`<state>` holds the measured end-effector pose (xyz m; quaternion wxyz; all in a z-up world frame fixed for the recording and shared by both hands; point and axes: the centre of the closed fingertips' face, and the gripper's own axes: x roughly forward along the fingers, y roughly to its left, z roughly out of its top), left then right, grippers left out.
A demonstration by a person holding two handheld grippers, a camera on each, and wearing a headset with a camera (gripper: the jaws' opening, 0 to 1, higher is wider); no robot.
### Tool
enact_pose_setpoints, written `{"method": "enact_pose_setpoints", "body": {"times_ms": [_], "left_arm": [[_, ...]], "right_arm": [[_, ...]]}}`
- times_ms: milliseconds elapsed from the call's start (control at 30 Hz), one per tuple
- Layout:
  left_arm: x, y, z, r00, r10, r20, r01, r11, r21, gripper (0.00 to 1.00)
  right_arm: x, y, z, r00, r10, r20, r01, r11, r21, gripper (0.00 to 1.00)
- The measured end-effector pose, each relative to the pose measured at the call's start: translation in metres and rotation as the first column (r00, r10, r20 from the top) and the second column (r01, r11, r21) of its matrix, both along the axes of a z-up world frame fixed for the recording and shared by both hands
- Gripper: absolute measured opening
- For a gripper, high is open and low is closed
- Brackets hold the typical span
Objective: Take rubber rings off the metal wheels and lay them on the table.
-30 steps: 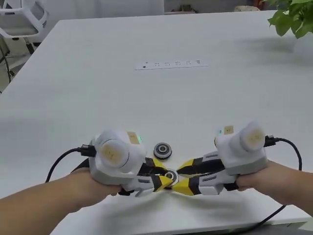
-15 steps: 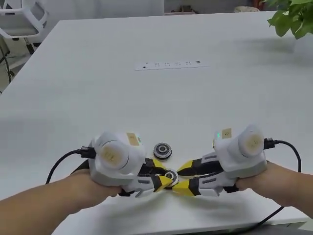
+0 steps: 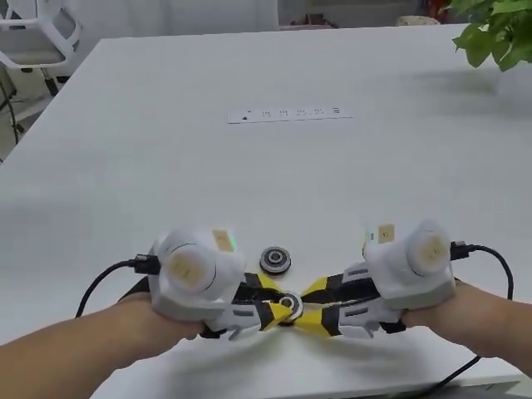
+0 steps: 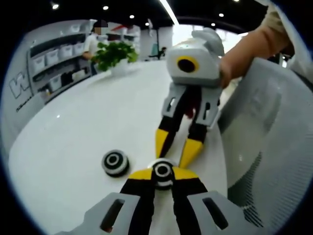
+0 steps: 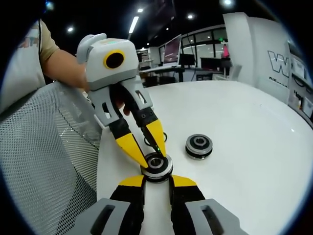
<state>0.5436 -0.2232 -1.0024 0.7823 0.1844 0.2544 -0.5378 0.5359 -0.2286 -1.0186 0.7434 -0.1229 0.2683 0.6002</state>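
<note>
Evidently I am in the stripping step for one wheel (image 5: 156, 165); I hold it off the table (image 3: 249, 166), just above the near edge, with both claws meeting on it from opposite sides; my left claw (image 4: 162, 175) is closed on it, yellow tips pressed against either flank of the wheel, and my right claw (image 5: 157, 180) is likewise clamped, its tips hugging the wheel from below in the right gripper view; so the wheel sits squarely between all four tips, touching them, with its shiny hub facing up toward the head view; the black rubber ring (image 5: 168, 171) looks to be seated on the rim, though whether either tip has caught under its edge is too small for me to tell; I judge the task barely begun, since I see no loose ring lying on the table; the next move, as I read it, calls for one claw to hold the metal fast while the other gets purchase on the rubber alone and peels it sideways off the rim, after which the ring goes down on the tabletop; a second wheel (image 3: 275, 259) with its black tyre on lies flat on the table just beyond the claws, near but apart from them, waiting its turn.
</note>
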Motion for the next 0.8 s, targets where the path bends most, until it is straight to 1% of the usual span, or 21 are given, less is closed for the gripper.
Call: {"method": "enact_pose_setpoints", "body": {"times_ms": [100, 267, 400, 500, 600, 667, 733, 800], "left_arm": [[0.0003, 0.0001, 0.0001, 1.0, 0.002, -0.004, -0.002, 1.0, -0.005, 0.13], [0.0006, 0.0001, -0.0001, 1.0, 0.006, -0.007, -0.006, 1.0, -0.007, 0.13], [0.0007, 0.0001, -0.0002, 1.0, 0.011, -0.008, -0.011, 1.0, -0.009, 0.13], [0.001, 0.0, -0.0002, 1.0, 0.013, -0.009, -0.014, 1.0, -0.01, 0.13], [0.0012, -0.0001, -0.0002, 1.0, 0.016, -0.01, -0.016, 1.0, -0.01, 0.13], [0.0012, 0.0, -0.0002, 1.0, 0.019, -0.012, -0.019, 1.0, -0.01, 0.13], [0.0014, 0.0001, -0.0003, 1.0, 0.021, -0.013, -0.021, 1.0, -0.011, 0.13], [0.0014, 0.0, -0.0003, 1.0, 0.021, -0.015, -0.022, 1.0, -0.012, 0.12]], "right_arm": [[-0.0008, -0.003, -0.0013, 0.999, -0.022, -0.031, 0.023, 1.0, 0.015, 0.13], [-0.0006, -0.0009, -0.0014, 0.999, -0.021, -0.032, 0.021, 1.0, 0.014, 0.13], [0.0005, -0.0013, -0.0019, 0.998, -0.034, -0.053, 0.036, 0.999, 0.029, 0.13], [0.0002, -0.0007, -0.0013, 0.998, -0.036, -0.056, 0.038, 0.999, 0.031, 0.12], [0.0003, -0.0005, -0.0014, 0.999, -0.032, -0.044, 0.033, 0.999, 0.022, 0.12], [-0.0006, 0.0002, -0.0013, 1.0, -0.008, 0.005, 0.008, 1.0, -0.014, 0.12], [-0.0005, 0.0006, -0.001, 1.0, -0.009, -0.002, 0.009, 1.0, -0.015, 0.12], [0.0013, -0.0012, -0.0019, 0.999, -0.026, -0.03, 0.026, 1.0, 0.002, 0.11]]}}
